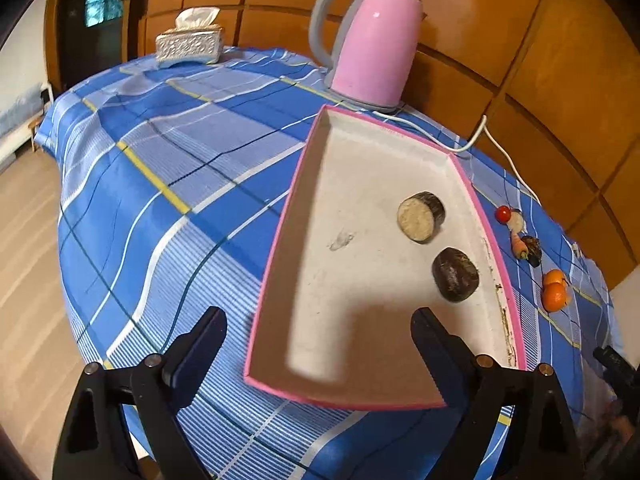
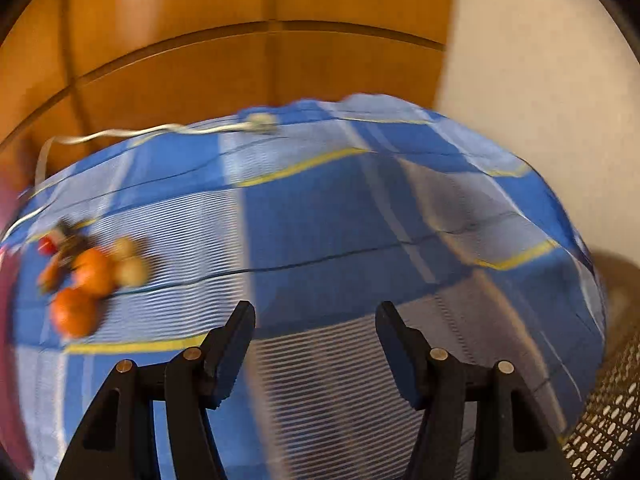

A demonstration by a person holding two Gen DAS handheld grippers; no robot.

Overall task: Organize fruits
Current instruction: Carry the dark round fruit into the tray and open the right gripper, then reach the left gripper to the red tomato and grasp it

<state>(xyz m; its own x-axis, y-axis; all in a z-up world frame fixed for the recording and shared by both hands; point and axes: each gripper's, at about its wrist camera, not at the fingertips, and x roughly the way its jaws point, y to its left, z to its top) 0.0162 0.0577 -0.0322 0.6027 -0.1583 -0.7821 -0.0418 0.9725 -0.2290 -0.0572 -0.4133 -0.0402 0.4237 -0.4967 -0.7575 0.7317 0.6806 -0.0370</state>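
Looking through the left wrist camera, I see my left tongs (image 1: 320, 332) spread wide and holding nothing, hanging over the near end of a pink-rimmed tray (image 1: 280, 236). Two dark round pieces lie on the tray's pale floor: one (image 1: 421, 217) showing a cream-coloured cut face, the other (image 1: 455, 274) just nearer to me, dark all over. The tray sits on a blue checked cloth (image 1: 160, 184). Beyond its far end stands a pink kettle (image 1: 374, 40) with a white cord (image 1: 480, 136) trailing off to the right, and a tissue box (image 1: 189, 42) sits at the far left. Right of the tray, apart from it, a small row of fruit lies on the cloth: a cherry tomato (image 1: 503, 213), some small pieces I cannot tell apart, and two oranges (image 1: 555, 290) touching each other.

Switching to the right wrist camera, the picture is blurred. My right tongs (image 2: 316, 320) are also spread and empty above bare cloth. The fruit cluster, oranges nearest, sits well off to the left of the tips.
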